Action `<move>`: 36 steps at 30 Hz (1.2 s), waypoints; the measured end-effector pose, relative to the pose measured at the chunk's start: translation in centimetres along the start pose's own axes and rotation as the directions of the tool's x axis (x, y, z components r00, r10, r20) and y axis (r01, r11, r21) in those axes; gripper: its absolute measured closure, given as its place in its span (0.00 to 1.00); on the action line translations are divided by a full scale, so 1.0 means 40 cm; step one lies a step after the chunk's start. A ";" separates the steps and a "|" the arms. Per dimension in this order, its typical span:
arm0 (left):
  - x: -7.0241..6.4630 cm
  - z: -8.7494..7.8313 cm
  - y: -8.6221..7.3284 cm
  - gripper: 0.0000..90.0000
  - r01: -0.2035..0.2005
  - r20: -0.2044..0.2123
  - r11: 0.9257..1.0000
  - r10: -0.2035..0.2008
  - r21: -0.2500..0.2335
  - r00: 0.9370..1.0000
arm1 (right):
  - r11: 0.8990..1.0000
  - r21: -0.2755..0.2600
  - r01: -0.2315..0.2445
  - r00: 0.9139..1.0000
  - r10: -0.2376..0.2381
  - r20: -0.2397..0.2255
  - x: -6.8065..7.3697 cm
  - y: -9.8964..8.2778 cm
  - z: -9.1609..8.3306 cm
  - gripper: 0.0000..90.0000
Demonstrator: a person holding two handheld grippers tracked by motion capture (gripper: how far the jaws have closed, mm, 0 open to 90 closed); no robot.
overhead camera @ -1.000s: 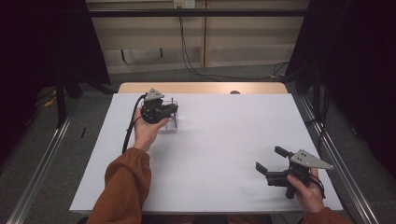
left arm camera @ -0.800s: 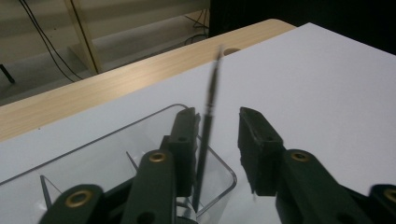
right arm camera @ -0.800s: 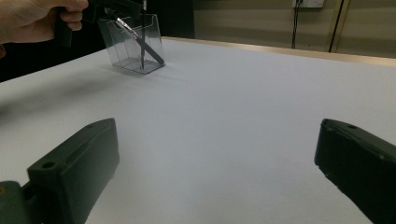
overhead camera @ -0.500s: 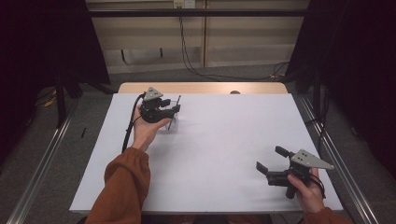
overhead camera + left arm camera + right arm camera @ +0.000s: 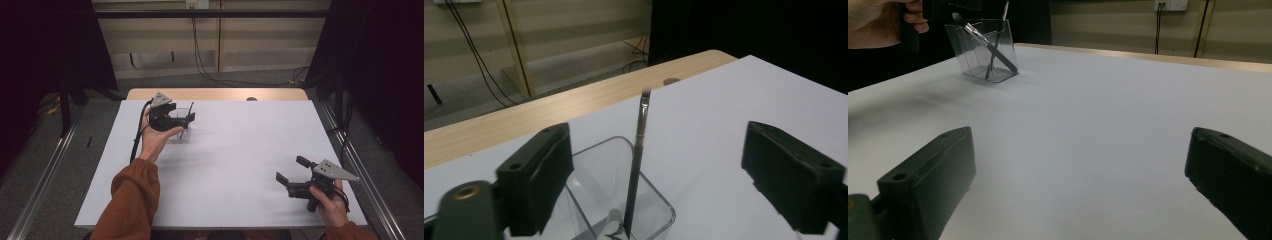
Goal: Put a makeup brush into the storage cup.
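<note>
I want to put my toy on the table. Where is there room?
The big white middle is bare, between the clear cup with its brush and the right gripper. The far right corner is bare too. It is crowded at the cup, where the left gripper hangs open over it.

brush (image 5: 638, 150): thin, dark handle, silver neck, small tip on top | pose: stands almost straight up, leaning a little, bottom end inside the cup | cup (image 5: 644, 200): clear plastic, square, upright, open top | place: cup sits on the white table sheet (image 5: 240, 165), near its far left corner
</note>
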State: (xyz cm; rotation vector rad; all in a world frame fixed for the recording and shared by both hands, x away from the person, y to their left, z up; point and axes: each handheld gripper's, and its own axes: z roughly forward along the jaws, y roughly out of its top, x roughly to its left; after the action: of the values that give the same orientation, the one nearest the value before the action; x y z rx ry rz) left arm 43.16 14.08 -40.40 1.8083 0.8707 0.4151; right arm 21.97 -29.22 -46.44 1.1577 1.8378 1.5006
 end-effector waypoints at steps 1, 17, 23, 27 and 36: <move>0.000 -0.002 0.000 0.08 0.004 0.006 1.000 -0.004 0.003 1.000 | 1.000 0.001 0.002 1.000 -0.002 -0.002 0.000 0.000 0.000 0.00; 0.000 -0.082 -0.012 0.02 -0.014 0.021 0.999 0.015 -0.044 1.000 | 1.000 -0.001 0.021 1.000 -0.021 0.003 0.018 0.006 -0.009 0.00; -0.002 -0.116 -0.022 0.02 -0.030 -0.009 0.999 0.030 -0.042 1.000 | 1.000 0.009 0.018 1.000 -0.018 0.003 0.018 0.004 -0.008 0.00; -0.005 -0.136 -0.030 0.03 -0.037 -0.030 0.999 0.036 -0.038 0.999 | 1.000 0.010 0.016 1.000 -0.016 0.006 0.014 0.004 -0.008 0.00; -0.012 -0.190 -0.057 0.03 -0.041 -0.020 0.997 0.040 -0.065 0.999 | 1.000 0.013 0.025 1.000 -0.025 0.014 0.012 0.004 -0.010 0.00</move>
State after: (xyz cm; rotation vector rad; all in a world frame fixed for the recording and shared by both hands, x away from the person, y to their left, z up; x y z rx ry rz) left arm 37.14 19.17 -39.37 1.7662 0.8254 0.4822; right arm 21.46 -29.01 -46.11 1.1442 1.8485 1.4645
